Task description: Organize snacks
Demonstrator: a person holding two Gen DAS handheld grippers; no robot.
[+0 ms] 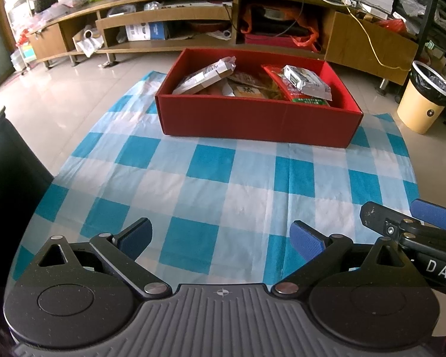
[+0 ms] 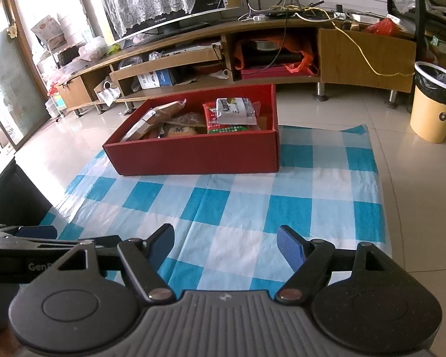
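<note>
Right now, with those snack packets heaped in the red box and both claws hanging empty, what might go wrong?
1. The white foil snack packet lies loose atop the red snack pouch in the red cardboard box; grabbing the pouch could tip it off.
2. The brown paper packet leans on the left wall and might slide.
3. The thin blue-and-white checked cloth could bunch if the box gets pushed.

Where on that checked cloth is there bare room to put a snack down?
The blue-and-white checked cloth lies bare between the red cardboard box and both open grippers, left gripper and right gripper. The box itself is crowded with snack packets.
</note>
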